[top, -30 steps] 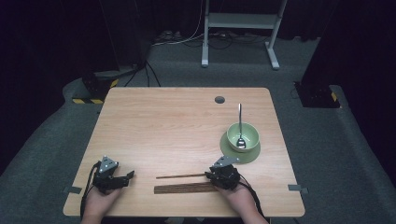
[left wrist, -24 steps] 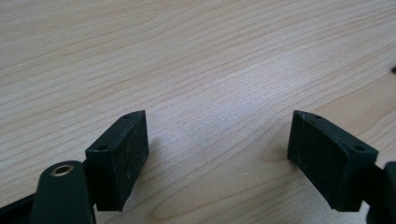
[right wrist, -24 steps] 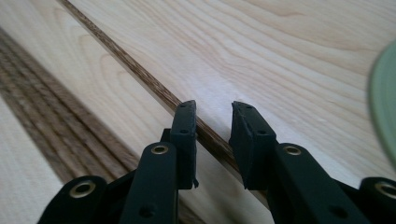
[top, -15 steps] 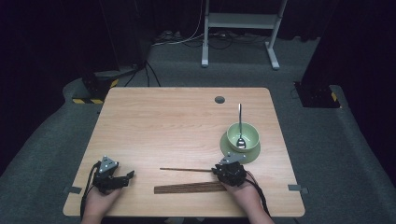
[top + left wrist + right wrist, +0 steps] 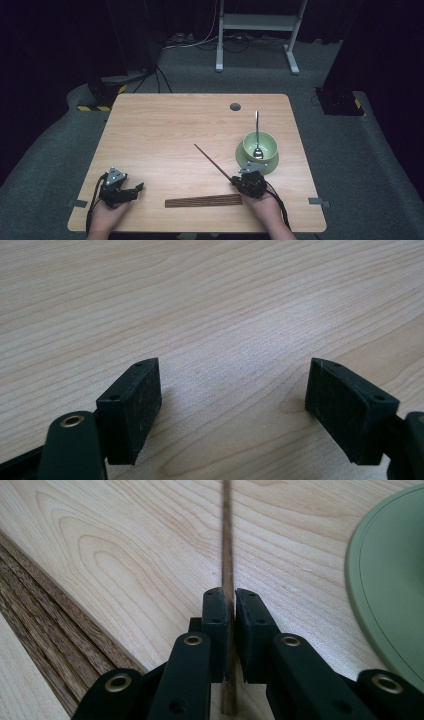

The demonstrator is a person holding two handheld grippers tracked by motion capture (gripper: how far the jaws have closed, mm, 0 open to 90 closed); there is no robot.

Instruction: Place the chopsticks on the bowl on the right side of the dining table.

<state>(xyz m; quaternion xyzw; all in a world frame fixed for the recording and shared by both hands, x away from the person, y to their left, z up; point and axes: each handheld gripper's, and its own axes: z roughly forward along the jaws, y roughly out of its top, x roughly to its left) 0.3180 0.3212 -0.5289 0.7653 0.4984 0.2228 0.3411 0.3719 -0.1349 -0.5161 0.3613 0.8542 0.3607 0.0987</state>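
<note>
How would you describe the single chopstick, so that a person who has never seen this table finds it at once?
Start at the green bowl with the spoon, on its green saucer near the table's right edge. Just in front of it, the right gripper is shut on one thin dark chopstick. Unlike the bundle of chopsticks lying flat along the front edge, it stands apart and points diagonally toward the table's middle.

Thin dark chopstick (image 5: 212,162), diagonal across table, near end clamped.
</note>
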